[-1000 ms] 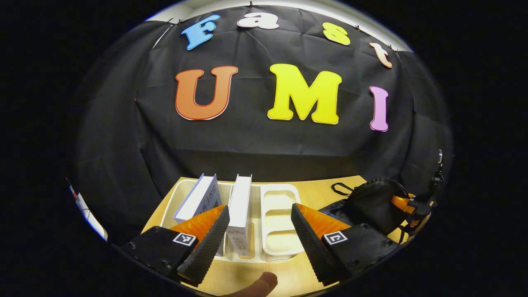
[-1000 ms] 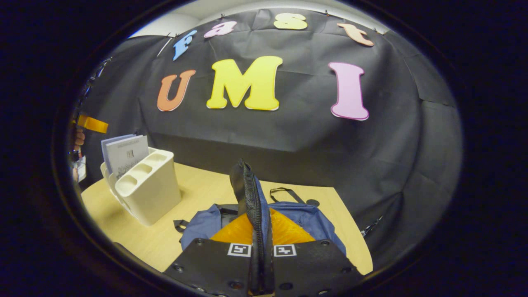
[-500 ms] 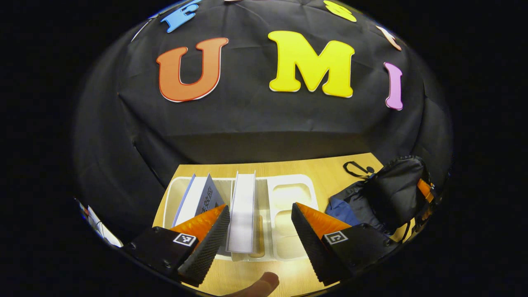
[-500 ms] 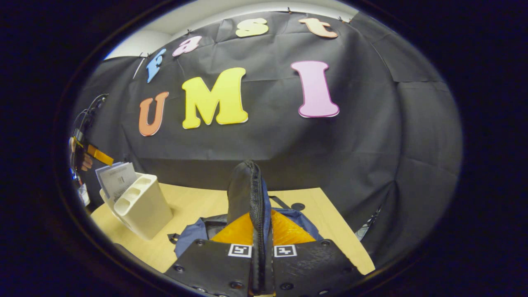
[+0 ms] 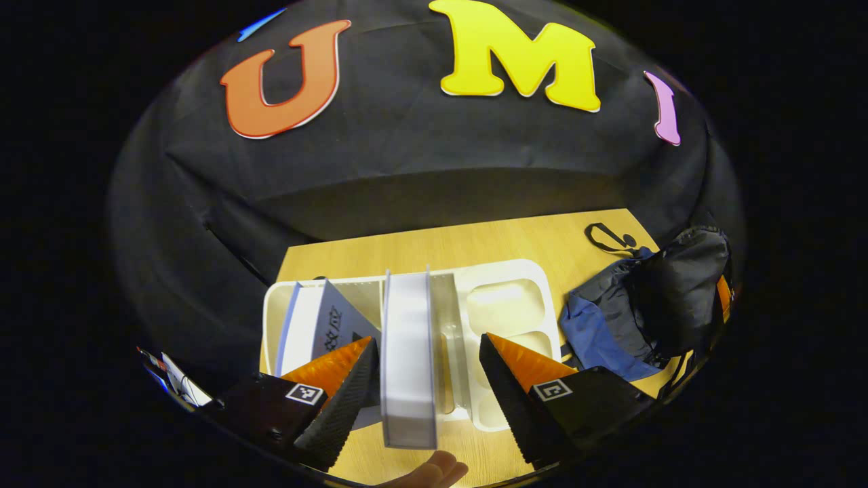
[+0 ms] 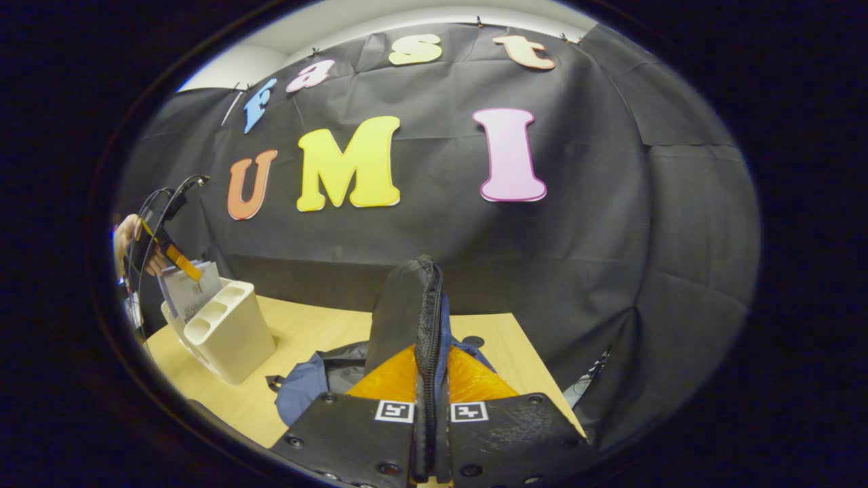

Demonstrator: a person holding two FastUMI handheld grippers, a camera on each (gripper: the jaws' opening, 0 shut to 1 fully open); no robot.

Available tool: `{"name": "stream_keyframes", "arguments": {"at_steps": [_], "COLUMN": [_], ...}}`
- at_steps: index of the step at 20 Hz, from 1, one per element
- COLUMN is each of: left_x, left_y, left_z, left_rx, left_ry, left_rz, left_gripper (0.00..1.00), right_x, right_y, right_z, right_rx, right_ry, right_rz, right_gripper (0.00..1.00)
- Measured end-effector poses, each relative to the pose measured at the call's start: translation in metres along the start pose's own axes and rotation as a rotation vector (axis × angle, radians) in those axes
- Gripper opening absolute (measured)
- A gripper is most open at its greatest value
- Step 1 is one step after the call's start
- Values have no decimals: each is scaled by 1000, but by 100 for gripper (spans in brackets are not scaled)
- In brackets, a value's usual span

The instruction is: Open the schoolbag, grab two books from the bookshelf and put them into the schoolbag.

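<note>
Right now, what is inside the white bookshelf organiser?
Two books stand in the white bookshelf organiser: one leaning book at its left end and one upright book between the left hand-held gripper's open fingers. The right-hand compartments look empty. The books' lower edges are hidden.

On the table (image 5: 420, 247) we see the bookshelf (image 5: 502, 288) at 6 o'clock in the left gripper view, two books (image 5: 407, 352) standing in it, the schoolbag (image 5: 644, 312) at 3 o'clock beside it.
</note>
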State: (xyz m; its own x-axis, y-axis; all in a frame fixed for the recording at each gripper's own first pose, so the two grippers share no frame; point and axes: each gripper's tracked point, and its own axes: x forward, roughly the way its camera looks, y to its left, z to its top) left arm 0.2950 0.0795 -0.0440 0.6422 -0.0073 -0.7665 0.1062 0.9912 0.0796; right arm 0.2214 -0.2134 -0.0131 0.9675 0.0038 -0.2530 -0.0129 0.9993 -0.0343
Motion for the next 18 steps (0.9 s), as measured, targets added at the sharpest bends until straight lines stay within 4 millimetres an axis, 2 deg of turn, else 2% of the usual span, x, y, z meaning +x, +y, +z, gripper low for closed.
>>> {"name": "stream_keyframes", "arguments": {"at_steps": [1, 3, 4, 6, 8, 10, 12, 13, 16, 18], "left_x": [5, 11, 14, 19, 24, 25, 25, 25, 24, 22], "left_y": [-3, -9, -12, -12, -11, -2, 0, 0, -1, -1], "left_z": [-6, -18, -24, -29, -30, -27, -24, -26, -27, -24], "left_rx": [3, 6, 8, 14, 27, 49, 52, 55, 37, 18], "left_ry": [39, 121, 157, 205, 221, 227, 224, 221, 210, 184], "left_rz": [-19, -47, -52, -43, -27, 18, 45, 47, 47, 48], "left_gripper": [100, 86, 82, 79, 60, 54, 53, 48, 47, 49], "right_x": [-3, -9, -12, -12, -10, -10, -10, -10, -8, -8], "right_y": [1, 7, 11, 17, 18, 16, 16, 16, 20, 22], "right_z": [-2, 0, 3, 1, -3, -5, -7, -9, -11, -13], "right_rx": [2, -24, -39, -58, -61, -57, -54, -55, -65, -64], "right_ry": [1, -17, -29, -39, -36, -35, -31, -32, -32, -28], "right_rz": [-3, 4, 10, 21, 24, 24, 23, 24, 28, 31], "right_gripper": [5, 2, 5, 5, 5, 5, 5, 5, 8, 5]}}
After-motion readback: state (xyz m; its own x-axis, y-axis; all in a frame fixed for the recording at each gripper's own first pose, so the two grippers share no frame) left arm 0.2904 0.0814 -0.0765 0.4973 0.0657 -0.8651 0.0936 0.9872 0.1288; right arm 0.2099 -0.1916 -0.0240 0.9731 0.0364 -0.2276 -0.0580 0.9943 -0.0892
